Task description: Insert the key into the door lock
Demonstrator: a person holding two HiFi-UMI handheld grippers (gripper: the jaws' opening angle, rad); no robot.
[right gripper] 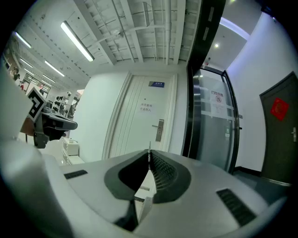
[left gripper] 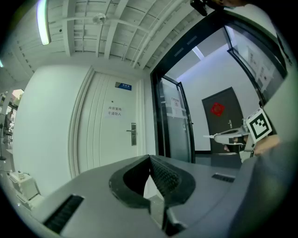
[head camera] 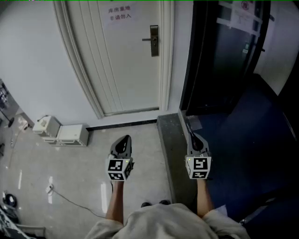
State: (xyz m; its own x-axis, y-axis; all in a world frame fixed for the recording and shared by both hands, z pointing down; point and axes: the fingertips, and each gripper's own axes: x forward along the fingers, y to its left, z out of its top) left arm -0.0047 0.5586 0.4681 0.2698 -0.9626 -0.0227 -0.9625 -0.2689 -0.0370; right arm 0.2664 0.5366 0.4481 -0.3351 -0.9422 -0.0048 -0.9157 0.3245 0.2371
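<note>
Head view: two hand-held grippers, each capped by one marker cube, over pale glossy floor tiles (head camera: 70, 172). Left gripper (head camera: 123, 141) with jaws pressed together, nothing between. Right gripper (head camera: 195, 140) clamped on one thin key (head camera: 189, 127), blade jutting past the tips, above one dark stone sill (head camera: 170, 140). Ahead, well apart from the key, one white panelled door (head camera: 126, 70) bearing one upright metal door lock (head camera: 154, 41) with lever handle, plus one paper notice (head camera: 120, 13). Two white boxy units (head camera: 70, 134) along the wall; at right, one dark-framed glass door (head camera: 224, 51) and dark blue flooring (head camera: 252, 154). Left gripper view: ribbed dark pads meeting at the tips, empty; right gripper (left gripper: 219, 136) off to the right, before a dark door with one red ornament (left gripper: 217, 109); slatted white ceiling, one tube light (left gripper: 44, 23). Right gripper view: jaws all but closed on the key (right gripper: 149, 153), edge-on, a slim sliver at the tips, low and just left of the distant door lock (right gripper: 159, 130).
</note>
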